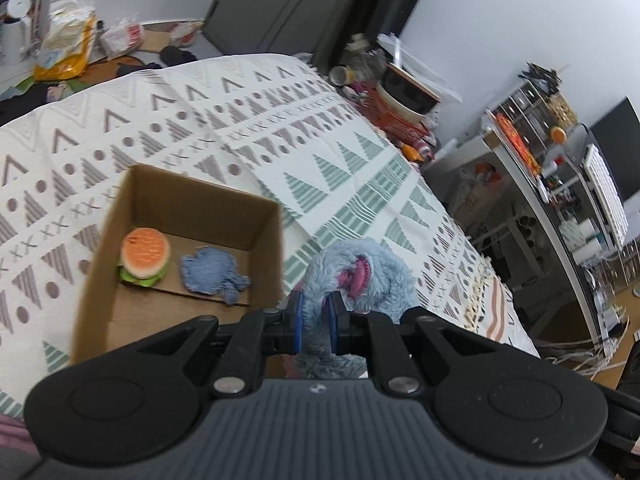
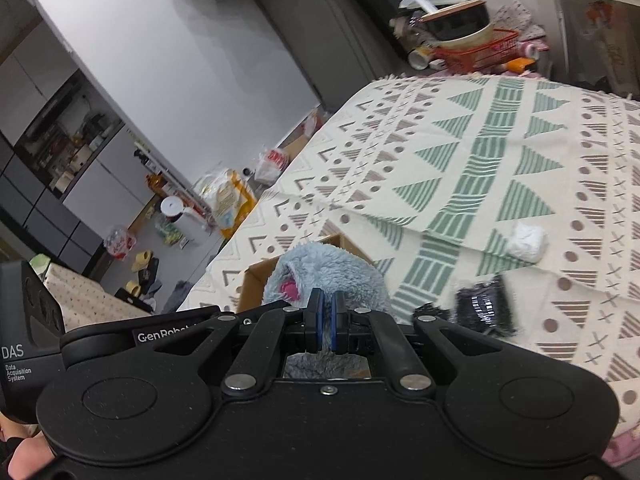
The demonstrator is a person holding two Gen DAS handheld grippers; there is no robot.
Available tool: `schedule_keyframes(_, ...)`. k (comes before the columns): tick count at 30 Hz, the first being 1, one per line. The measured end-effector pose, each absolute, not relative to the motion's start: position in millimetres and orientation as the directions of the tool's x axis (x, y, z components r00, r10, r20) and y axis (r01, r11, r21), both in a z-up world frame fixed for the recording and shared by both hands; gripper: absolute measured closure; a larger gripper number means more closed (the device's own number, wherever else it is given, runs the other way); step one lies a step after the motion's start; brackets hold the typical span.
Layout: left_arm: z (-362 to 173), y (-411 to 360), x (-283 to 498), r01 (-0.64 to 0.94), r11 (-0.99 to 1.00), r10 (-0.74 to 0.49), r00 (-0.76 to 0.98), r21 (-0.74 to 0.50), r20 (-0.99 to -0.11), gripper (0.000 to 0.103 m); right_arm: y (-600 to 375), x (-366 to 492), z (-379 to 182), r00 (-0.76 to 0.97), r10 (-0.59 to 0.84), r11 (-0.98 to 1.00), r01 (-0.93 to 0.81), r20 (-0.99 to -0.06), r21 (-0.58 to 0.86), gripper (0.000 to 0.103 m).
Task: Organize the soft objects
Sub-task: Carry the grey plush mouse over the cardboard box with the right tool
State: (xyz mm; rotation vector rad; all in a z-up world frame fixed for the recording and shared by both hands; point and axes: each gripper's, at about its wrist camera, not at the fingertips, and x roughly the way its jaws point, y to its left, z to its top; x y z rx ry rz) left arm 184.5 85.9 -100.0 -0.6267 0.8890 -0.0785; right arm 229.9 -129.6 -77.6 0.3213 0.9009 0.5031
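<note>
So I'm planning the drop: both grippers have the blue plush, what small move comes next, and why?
Probably carry the blue plush a little sideways until it hangs over the cardboard box. The left gripper and right gripper are both shut on it, and it sits just beside the box's near wall. Open floor shows in front of the burger toy and small blue cloth toy.
</note>
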Motion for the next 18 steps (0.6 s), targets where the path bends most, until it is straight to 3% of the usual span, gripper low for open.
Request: schedule_keyframes(18, -127.0, 150.4, 175.3, -0.321, 0.81, -0.24, 0.58, -0.49, -0.778, 0.091, -57.8, 229.8, -109.2, 0.42, 0.561, 0.827, -0.307, -0.713, 0.471, 0.099)
